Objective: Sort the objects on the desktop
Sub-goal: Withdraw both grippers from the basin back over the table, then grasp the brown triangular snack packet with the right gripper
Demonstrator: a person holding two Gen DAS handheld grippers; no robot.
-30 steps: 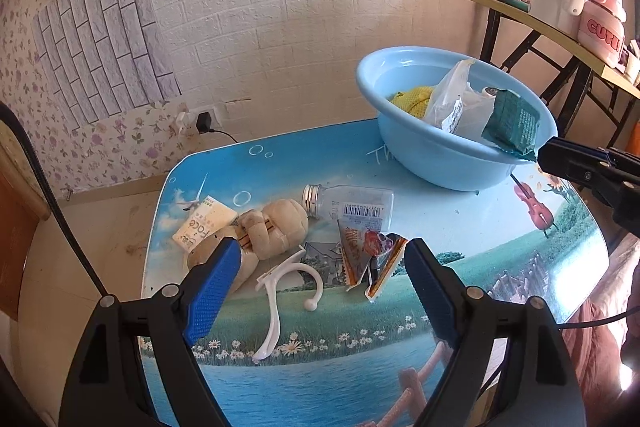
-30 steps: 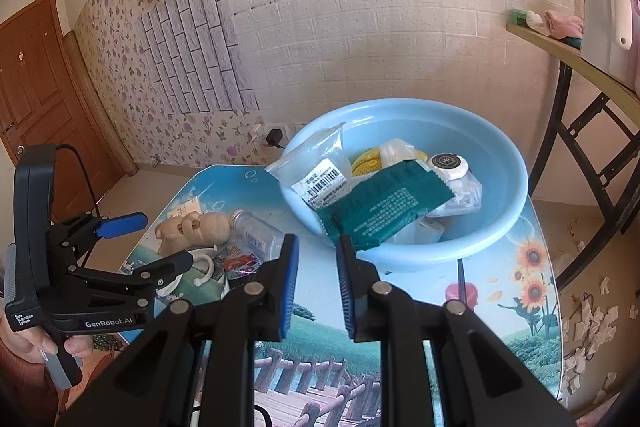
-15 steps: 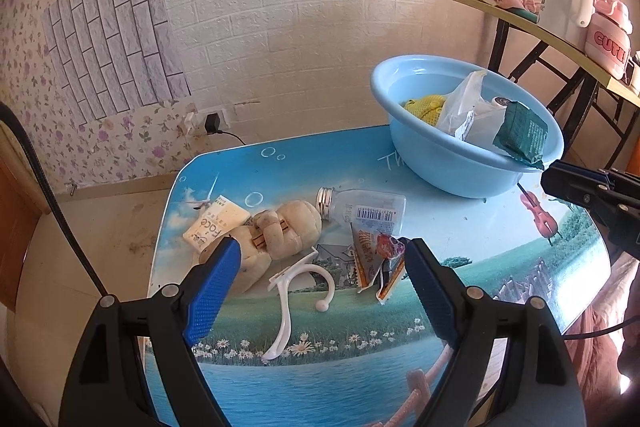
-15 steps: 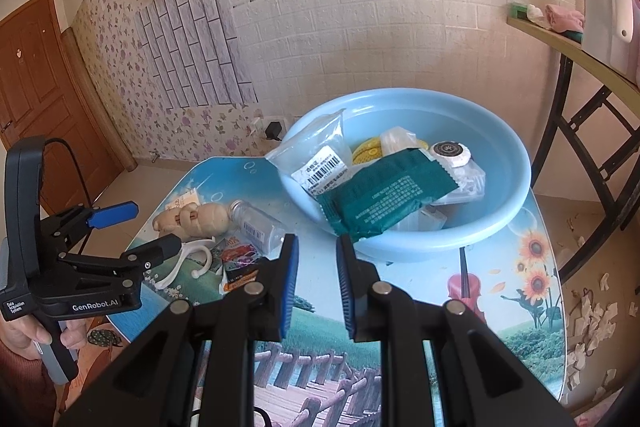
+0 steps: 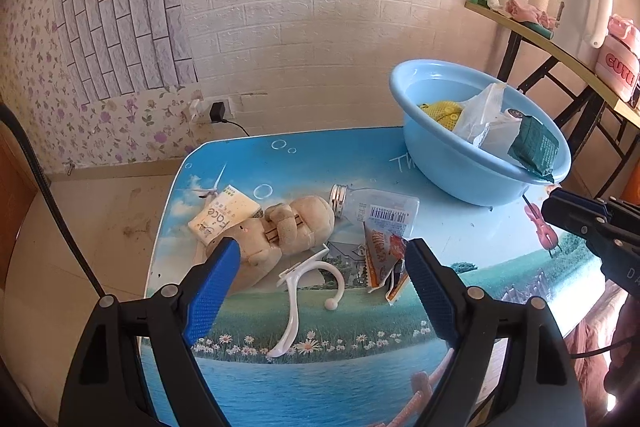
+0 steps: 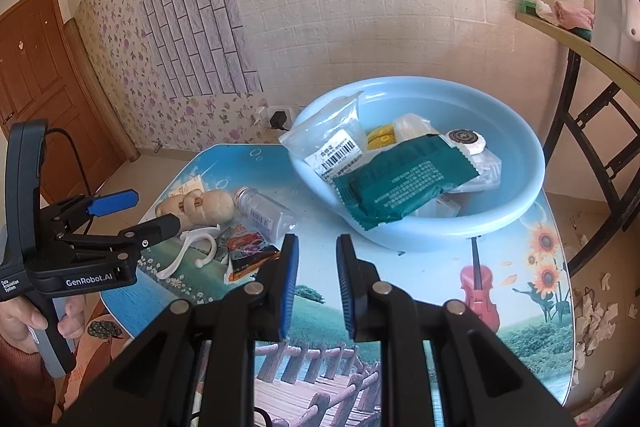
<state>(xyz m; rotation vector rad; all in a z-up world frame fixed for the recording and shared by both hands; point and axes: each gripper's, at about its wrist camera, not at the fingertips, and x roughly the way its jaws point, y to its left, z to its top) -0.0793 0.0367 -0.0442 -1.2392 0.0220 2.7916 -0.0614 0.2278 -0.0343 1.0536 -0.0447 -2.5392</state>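
The left tongs (image 5: 320, 283) hang over the near end of the counter (image 5: 460, 227) with their blue pads wide apart, and they hold nothing. Below them lies a little heap of things still on the counter. There is a tan stuffed doll (image 5: 280, 231) lying on its side. A white plastic hook (image 5: 304, 291) lies just in front of the doll. A clear bottle (image 5: 376, 207) with a silver screw top lies on its side, touching the doll's head. A red and orange snack packet (image 5: 384, 259) lies right by the bottle. A small cream box (image 5: 224, 213) sits behind the doll, touching it.

The right tongs (image 6: 316, 279) have their pads close together with only a narrow gap, and nothing is between them. They hang over a bare part of the counter, near the blue basin (image 6: 520, 203).

The basin stands at the far end of the counter. In it lie a dark green packet (image 6: 400, 183) that sticks out over the rim, a clear plastic bag (image 6: 336, 147) with a barcode label, something yellow (image 6: 380, 139) and a round white lid (image 6: 464, 139).

A hand (image 6: 44, 323) holds the grip of the left tongs.
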